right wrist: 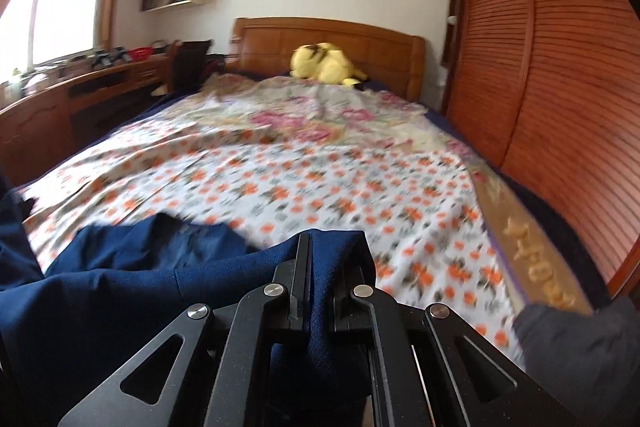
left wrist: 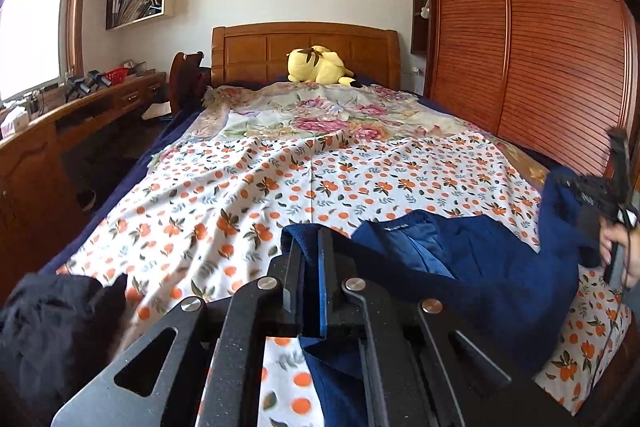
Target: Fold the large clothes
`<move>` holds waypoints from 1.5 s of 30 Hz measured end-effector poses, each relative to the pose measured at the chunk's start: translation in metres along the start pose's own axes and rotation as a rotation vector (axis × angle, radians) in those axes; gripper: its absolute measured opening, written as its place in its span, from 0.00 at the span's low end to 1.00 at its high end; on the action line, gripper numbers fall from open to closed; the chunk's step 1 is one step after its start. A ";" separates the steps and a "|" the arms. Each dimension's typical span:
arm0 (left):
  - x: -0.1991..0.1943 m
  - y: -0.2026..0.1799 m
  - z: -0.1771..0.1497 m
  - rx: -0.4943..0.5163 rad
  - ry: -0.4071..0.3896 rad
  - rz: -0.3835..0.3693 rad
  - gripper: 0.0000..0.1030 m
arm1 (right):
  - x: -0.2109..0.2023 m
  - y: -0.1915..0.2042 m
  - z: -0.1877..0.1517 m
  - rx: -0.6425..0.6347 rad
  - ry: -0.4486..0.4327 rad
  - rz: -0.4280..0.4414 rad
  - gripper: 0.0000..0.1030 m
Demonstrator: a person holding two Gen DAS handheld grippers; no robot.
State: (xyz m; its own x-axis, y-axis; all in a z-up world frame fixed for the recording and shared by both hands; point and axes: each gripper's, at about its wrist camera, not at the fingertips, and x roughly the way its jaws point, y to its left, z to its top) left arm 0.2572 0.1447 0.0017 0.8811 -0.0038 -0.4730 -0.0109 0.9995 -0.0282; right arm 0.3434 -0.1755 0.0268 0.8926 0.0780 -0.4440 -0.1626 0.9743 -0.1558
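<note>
A large navy blue garment point(left wrist: 492, 275) stretches across the near end of the bed, over the orange-flowered sheet point(left wrist: 280, 187). My left gripper point(left wrist: 310, 247) is shut on one edge of the navy garment, cloth pinched between its black fingers. In the same view my right gripper point(left wrist: 618, 187) is at the far right, a hand around it, the other end of the garment bunched at it. In the right wrist view my right gripper point(right wrist: 322, 247) is shut on a fold of the navy garment point(right wrist: 160, 275), which trails away to the left.
A yellow plush toy point(left wrist: 318, 65) lies by the wooden headboard point(left wrist: 304, 47). A slatted wooden wardrobe point(left wrist: 540, 47) lines the right side. A wooden desk point(left wrist: 60, 123) runs under the window on the left. A dark garment point(left wrist: 48, 323) lies at the near left. A grey sleeve point(right wrist: 580, 347) shows at the lower right.
</note>
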 end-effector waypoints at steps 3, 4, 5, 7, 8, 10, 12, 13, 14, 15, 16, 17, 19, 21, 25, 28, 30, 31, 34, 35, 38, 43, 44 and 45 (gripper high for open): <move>0.004 0.006 0.005 -0.009 0.018 -0.014 0.14 | 0.033 0.002 0.016 0.013 0.034 -0.048 0.04; 0.003 0.007 0.003 -0.011 0.015 -0.021 0.31 | 0.045 0.005 0.017 0.012 0.064 -0.037 0.05; 0.001 0.007 0.000 -0.010 0.009 -0.026 0.40 | 0.054 0.009 0.016 0.009 0.092 -0.026 0.06; 0.000 0.007 -0.008 -0.006 0.015 -0.042 0.61 | 0.063 0.018 0.011 0.001 0.134 -0.010 0.13; 0.000 0.007 -0.012 -0.004 0.024 -0.048 0.67 | 0.063 0.021 0.010 -0.003 0.145 -0.005 0.22; 0.001 0.006 -0.022 -0.009 0.040 -0.059 0.79 | 0.064 0.025 0.004 -0.008 0.168 0.018 0.44; 0.002 0.004 -0.034 -0.011 0.072 -0.075 0.79 | 0.060 0.020 0.000 -0.017 0.164 0.032 0.56; 0.001 0.003 -0.039 -0.012 0.080 -0.078 0.79 | 0.056 0.018 -0.002 -0.030 0.161 0.040 0.63; 0.000 0.001 -0.046 -0.013 0.089 -0.078 0.79 | 0.050 0.015 -0.004 -0.048 0.167 0.040 0.67; -0.001 -0.001 -0.051 -0.010 0.096 -0.078 0.79 | 0.045 0.006 -0.008 -0.060 0.175 0.036 0.68; -0.002 -0.003 -0.058 -0.005 0.109 -0.080 0.79 | 0.040 0.000 -0.014 -0.067 0.181 0.038 0.68; -0.003 -0.006 -0.065 -0.002 0.120 -0.082 0.79 | 0.035 -0.005 -0.019 -0.069 0.188 0.047 0.68; -0.005 -0.009 -0.076 -0.004 0.140 -0.085 0.79 | 0.027 -0.014 -0.032 -0.066 0.208 0.062 0.68; -0.004 -0.012 -0.089 -0.005 0.166 -0.085 0.79 | 0.022 -0.021 -0.047 -0.055 0.238 0.089 0.69; 0.005 -0.016 -0.111 -0.011 0.223 -0.079 0.79 | 0.021 -0.035 -0.078 -0.029 0.323 0.126 0.68; 0.015 -0.017 -0.125 -0.019 0.276 -0.082 0.79 | 0.021 -0.041 -0.088 0.012 0.340 0.147 0.68; 0.022 -0.020 -0.132 -0.020 0.310 -0.087 0.79 | 0.023 -0.046 -0.088 0.046 0.345 0.162 0.68; 0.024 -0.021 -0.135 -0.020 0.320 -0.087 0.79 | 0.024 -0.047 -0.090 0.059 0.350 0.167 0.68; 0.030 -0.023 -0.143 -0.024 0.351 -0.095 0.79 | 0.026 -0.048 -0.093 0.074 0.361 0.185 0.68; 0.031 -0.024 -0.145 -0.025 0.356 -0.094 0.79 | 0.029 -0.047 -0.096 0.072 0.361 0.187 0.68; 0.033 -0.023 -0.148 -0.030 0.364 -0.093 0.79 | 0.031 -0.047 -0.095 0.075 0.360 0.189 0.68; 0.035 -0.021 -0.154 -0.038 0.379 -0.089 0.79 | 0.031 -0.049 -0.104 0.099 0.358 0.213 0.68; 0.036 -0.020 -0.154 -0.039 0.382 -0.089 0.79 | 0.027 -0.050 -0.103 0.106 0.352 0.224 0.68; 0.035 -0.021 -0.155 -0.040 0.383 -0.089 0.79 | 0.022 -0.051 -0.104 0.112 0.347 0.233 0.68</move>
State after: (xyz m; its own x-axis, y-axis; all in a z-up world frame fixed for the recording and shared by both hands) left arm 0.2154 0.1194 -0.1505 0.6392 -0.1085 -0.7614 0.0325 0.9929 -0.1142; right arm 0.3274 -0.2451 -0.0666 0.6397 0.2420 -0.7296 -0.2793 0.9574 0.0726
